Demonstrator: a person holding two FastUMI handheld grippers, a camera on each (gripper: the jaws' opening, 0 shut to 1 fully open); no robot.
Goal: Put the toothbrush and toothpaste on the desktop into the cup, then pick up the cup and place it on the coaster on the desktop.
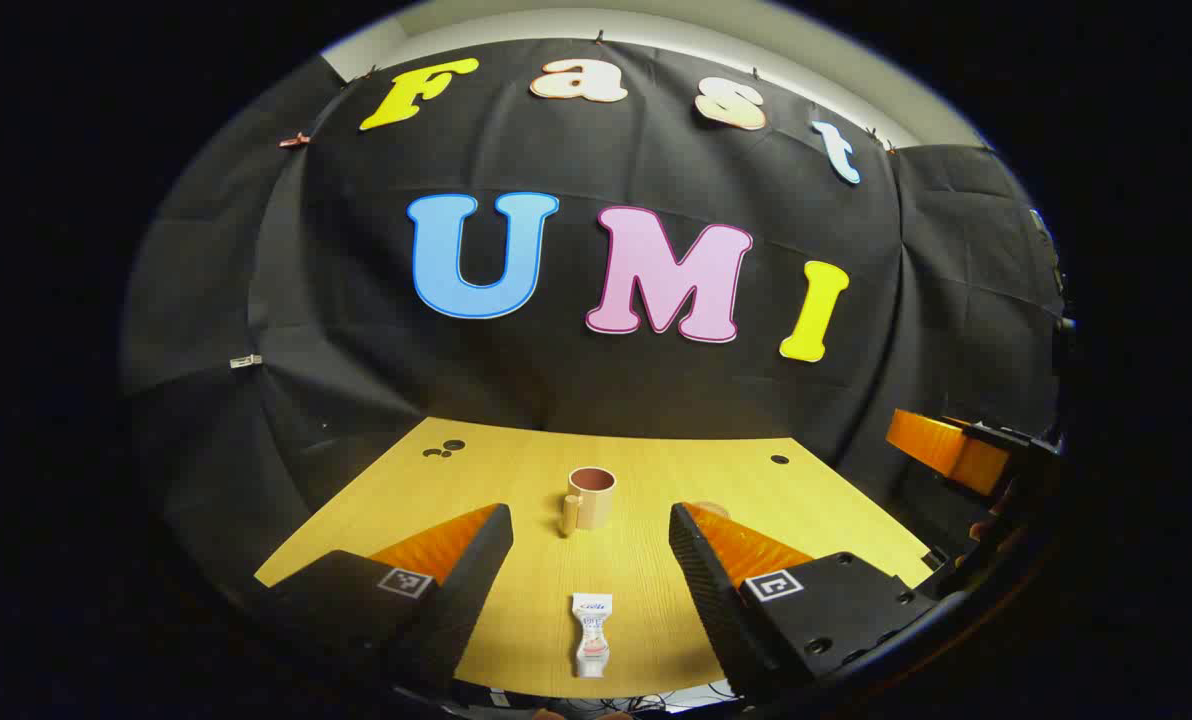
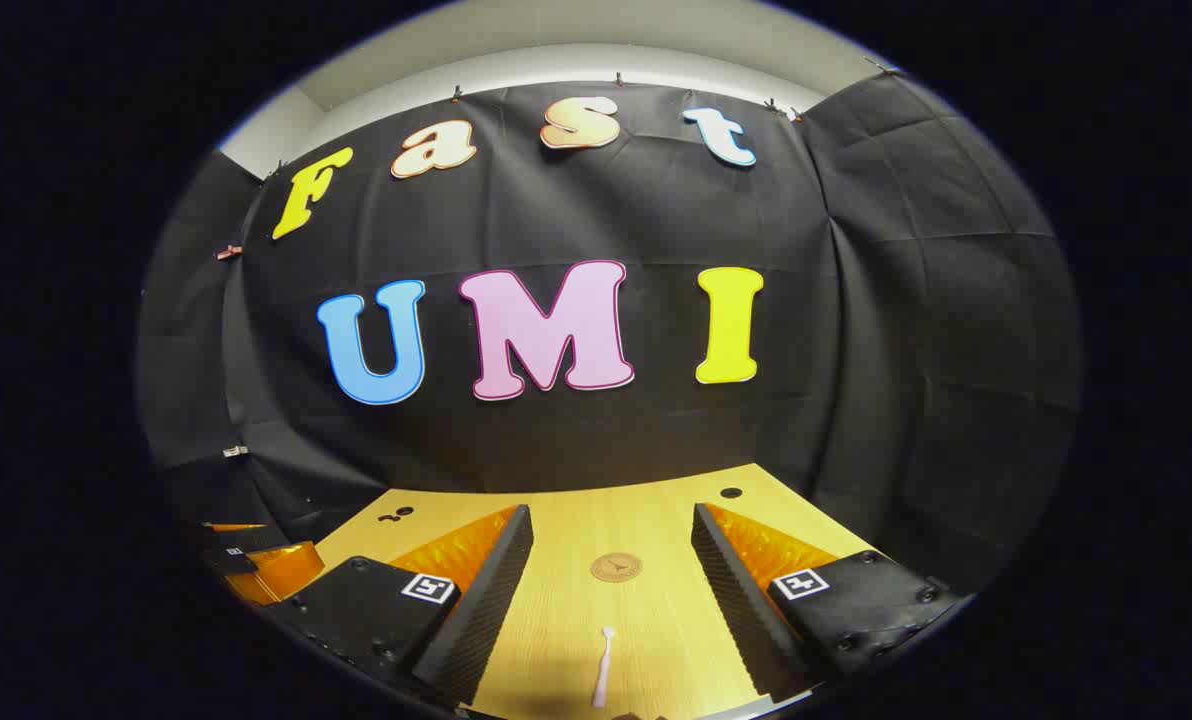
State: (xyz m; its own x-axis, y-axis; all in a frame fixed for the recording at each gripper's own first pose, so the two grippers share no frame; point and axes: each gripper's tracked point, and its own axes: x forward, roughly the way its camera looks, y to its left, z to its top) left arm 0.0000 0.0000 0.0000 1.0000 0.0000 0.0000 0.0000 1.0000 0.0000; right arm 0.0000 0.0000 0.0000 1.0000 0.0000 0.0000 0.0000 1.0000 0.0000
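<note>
In the left gripper view, the left gripper [image 1: 590,535] hangs level above the wooden desktop [image 1: 516,590], fingers spread wide with nothing between them. Nearest, between its fingers, lies the flat toothpaste [image 1: 592,634] tube; beyond it stands the cylindrical cup [image 1: 589,497], handle toward the left finger. In the right gripper view, the right gripper [image 2: 612,545] is likewise released and level. The slim toothbrush [image 2: 603,668] lies close between its fingers, the round coaster [image 2: 616,567] flat farther ahead.
</note>
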